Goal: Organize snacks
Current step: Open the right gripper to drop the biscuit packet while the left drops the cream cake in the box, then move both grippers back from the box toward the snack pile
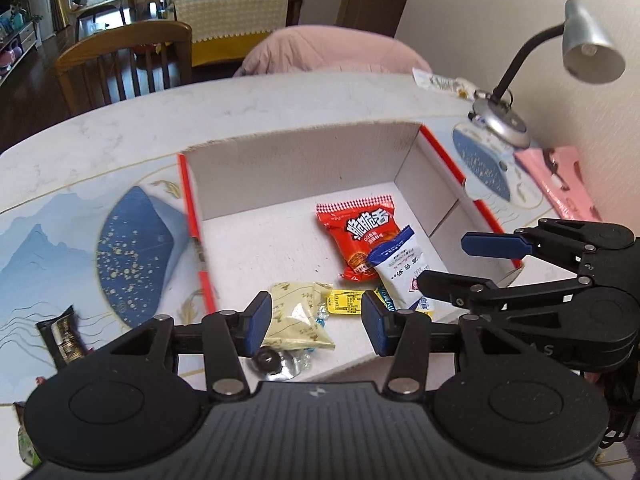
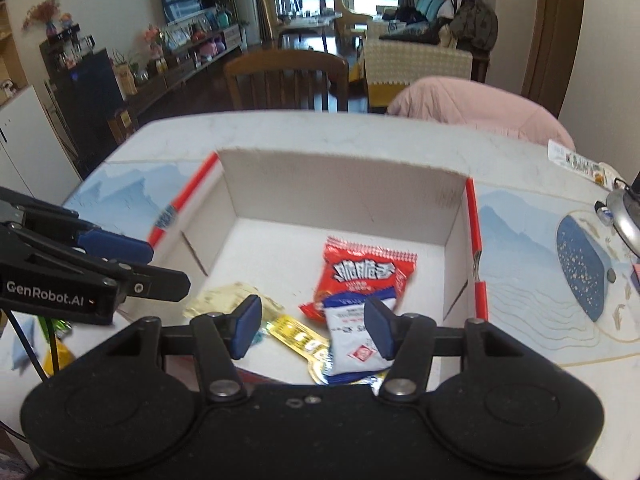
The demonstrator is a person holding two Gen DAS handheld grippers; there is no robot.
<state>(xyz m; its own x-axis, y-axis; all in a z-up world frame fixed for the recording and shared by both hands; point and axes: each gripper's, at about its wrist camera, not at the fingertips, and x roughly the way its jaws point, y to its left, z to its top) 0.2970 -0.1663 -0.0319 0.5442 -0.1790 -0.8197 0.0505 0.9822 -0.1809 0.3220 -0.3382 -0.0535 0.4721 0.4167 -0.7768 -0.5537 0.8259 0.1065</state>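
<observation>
A white cardboard box [image 1: 300, 168] with red edges lies open on the table. Inside it are a red snack packet [image 1: 358, 236], a white-and-blue packet [image 1: 396, 268] overlapping its lower end, a beige packet [image 1: 300, 320], a small yellow packet [image 1: 346, 302] and a clear-wrapped dark candy [image 1: 272, 360]. My left gripper [image 1: 316, 322] hovers open above the beige and yellow packets, its pads touching nothing. My right gripper [image 2: 312, 328] hangs open over the white-and-blue packet [image 2: 352, 344], with the red packet [image 2: 364, 272] just beyond. Each gripper shows in the other's view, beside the box [image 2: 340, 192].
A black snack bar [image 1: 62, 336] lies on the table left of the box. A pink packet [image 1: 560, 180] and a desk lamp [image 1: 592, 44] stand at the right by the wall. A wooden chair [image 1: 124, 60] and a pink-covered seat [image 1: 332, 48] are behind the table.
</observation>
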